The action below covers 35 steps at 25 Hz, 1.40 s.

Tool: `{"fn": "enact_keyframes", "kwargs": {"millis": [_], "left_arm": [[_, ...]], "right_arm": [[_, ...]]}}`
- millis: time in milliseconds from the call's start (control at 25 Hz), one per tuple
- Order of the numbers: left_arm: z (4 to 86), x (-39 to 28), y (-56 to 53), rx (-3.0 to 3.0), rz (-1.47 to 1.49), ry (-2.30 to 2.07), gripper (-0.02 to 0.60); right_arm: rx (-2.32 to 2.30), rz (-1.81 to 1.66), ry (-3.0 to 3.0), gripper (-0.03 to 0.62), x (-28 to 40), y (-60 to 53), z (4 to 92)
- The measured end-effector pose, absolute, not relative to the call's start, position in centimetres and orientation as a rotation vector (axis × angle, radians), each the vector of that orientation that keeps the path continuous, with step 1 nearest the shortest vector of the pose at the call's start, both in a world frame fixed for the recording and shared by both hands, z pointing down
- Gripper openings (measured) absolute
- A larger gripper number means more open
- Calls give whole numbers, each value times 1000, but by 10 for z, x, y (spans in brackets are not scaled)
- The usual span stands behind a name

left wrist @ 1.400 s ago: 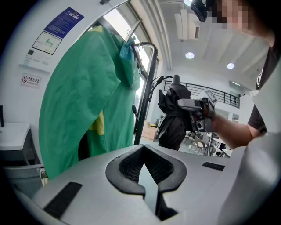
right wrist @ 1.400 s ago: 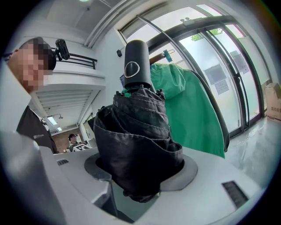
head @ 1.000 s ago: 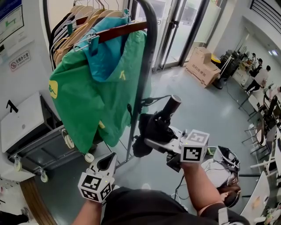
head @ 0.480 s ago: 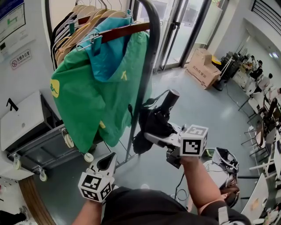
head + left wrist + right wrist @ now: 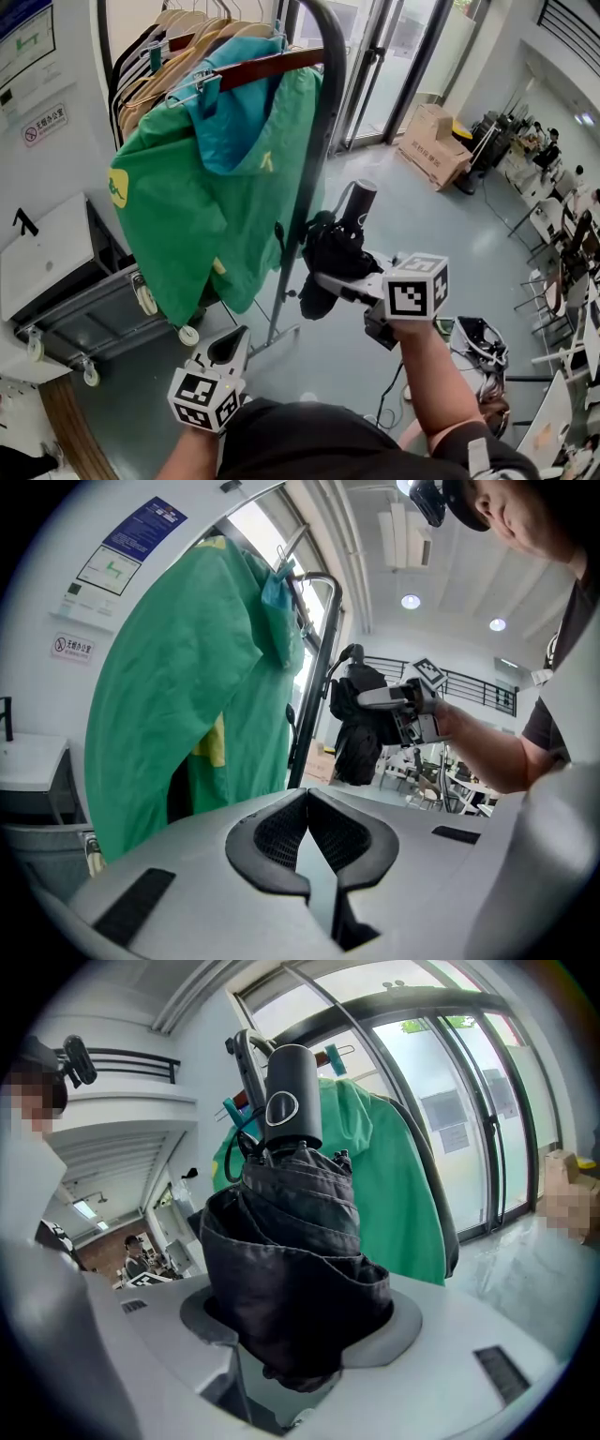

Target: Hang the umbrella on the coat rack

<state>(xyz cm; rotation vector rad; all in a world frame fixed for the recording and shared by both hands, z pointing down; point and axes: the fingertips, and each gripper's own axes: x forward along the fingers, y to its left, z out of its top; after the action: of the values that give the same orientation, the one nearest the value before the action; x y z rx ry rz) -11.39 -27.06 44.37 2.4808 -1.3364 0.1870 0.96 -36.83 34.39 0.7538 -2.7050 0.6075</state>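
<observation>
A folded black umbrella (image 5: 330,255) with a thick black handle (image 5: 359,201) pointing up is held in my right gripper (image 5: 339,283), which is shut on its fabric body. It hangs just right of the coat rack's dark pole (image 5: 309,159), whether touching I cannot tell. In the right gripper view the umbrella (image 5: 292,1260) fills the jaws, its handle (image 5: 291,1091) and wrist loop near the rack's curved top bar (image 5: 394,1002). A green jacket (image 5: 206,202) hangs on the rack. My left gripper (image 5: 225,349) is low, shut and empty, its pads (image 5: 281,829) together.
Wooden hangers (image 5: 178,47) crowd the rail above the jacket. A grey wheeled cart (image 5: 89,305) stands left of the rack. Glass doors (image 5: 389,66) and a cardboard box (image 5: 433,141) are behind. A bag (image 5: 480,342) lies on the floor at right, desks and people beyond.
My right gripper has lifted the umbrella and brought it closer to the rack pole, handle more upright. The left gripper has stayed put.
</observation>
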Motion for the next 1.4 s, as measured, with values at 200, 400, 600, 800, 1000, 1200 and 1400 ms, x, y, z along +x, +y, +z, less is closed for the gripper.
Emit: {"fn": "enact_keyframes", "kwargs": {"millis": [200,400,600,800,1000,1200,1400], "left_arm": [[446,-113,-270,2482,189,-1323,15],[446,-110,-271,2490,186,-1309,15],[446,-108,-270,2497,182,-1296,15],[447,-108,-269,2500,180,-1286,15],[447,-108,-266,2503,179,-1275,15],[449,-109,-266,2506,174,-1269,15],[452,-110,-264,2500,181,-1264,15]], "right_arm": [[853,428,-2599,249,24,-375,335],[905,278,-2513,249,32,-383,321],[950,71,-2372,249,40,-383,313],[973,68,-2344,249,45,-383,313],[969,85,-2302,249,49,-387,320],[952,132,-2281,249,50,-391,335],[957,250,-2312,249,50,-389,358]]}}
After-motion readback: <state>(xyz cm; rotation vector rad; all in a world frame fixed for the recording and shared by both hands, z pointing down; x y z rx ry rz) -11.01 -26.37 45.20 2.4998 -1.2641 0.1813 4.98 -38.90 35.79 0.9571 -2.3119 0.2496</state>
